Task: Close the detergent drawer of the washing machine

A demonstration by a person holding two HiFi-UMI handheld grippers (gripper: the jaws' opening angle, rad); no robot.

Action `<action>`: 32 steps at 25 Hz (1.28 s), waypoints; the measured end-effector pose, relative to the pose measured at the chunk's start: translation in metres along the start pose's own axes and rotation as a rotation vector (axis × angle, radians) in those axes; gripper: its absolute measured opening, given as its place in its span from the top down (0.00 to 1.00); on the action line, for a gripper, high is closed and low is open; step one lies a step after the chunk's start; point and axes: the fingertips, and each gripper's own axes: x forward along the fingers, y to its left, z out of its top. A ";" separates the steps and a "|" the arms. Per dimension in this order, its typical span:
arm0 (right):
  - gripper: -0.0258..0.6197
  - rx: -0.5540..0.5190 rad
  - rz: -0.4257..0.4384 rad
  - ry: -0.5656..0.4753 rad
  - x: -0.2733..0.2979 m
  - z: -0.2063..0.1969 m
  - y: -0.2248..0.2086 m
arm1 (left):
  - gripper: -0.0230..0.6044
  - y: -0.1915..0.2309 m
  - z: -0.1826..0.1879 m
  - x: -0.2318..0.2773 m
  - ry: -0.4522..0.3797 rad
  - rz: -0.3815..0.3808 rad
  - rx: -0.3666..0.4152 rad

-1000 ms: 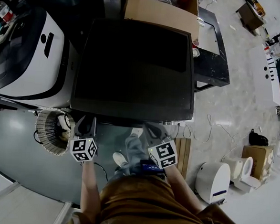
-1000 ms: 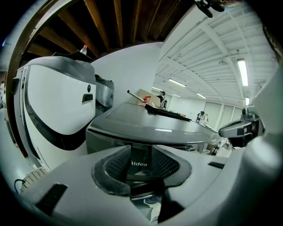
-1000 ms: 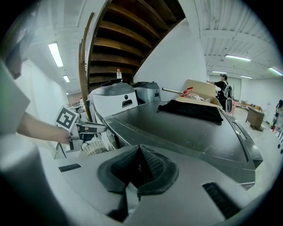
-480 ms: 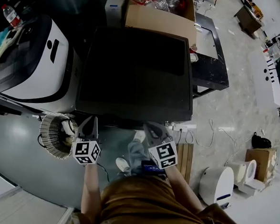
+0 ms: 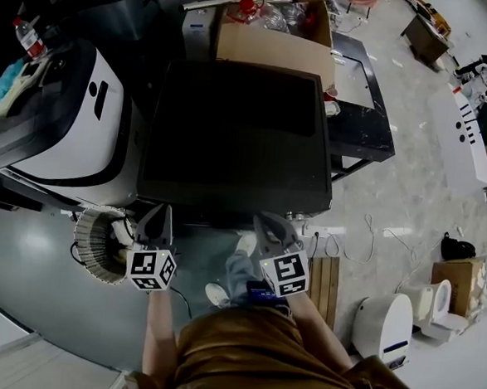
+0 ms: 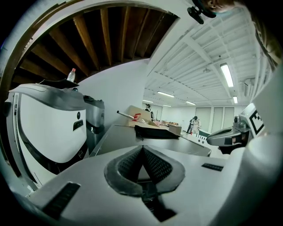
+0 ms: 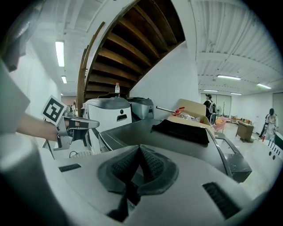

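Black and flat, the top of the washing machine (image 5: pixel 239 135) sits right in front of me. My left claw (image 5: pixel 160 217) and my right claw (image 5: pixel 270 226) hang side by side near its front edge, both pinched tight with nothing in them. Its soap drawer is hidden from me up here.

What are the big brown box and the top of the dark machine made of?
The brown box looks like cardboard: dull tan, with flat folded flaps. The dark machine's top seems to be painted metal or plastic, smooth with a soft sheen; the look alone leaves that open.
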 end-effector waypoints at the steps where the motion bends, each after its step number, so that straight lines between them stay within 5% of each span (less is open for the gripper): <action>1: 0.94 -0.001 -0.005 -0.005 -0.002 0.002 0.000 | 0.92 0.000 0.004 -0.002 -0.009 0.002 0.002; 32: 0.94 -0.016 -0.004 -0.022 -0.012 0.004 -0.003 | 0.92 -0.004 0.013 -0.012 -0.037 0.032 -0.001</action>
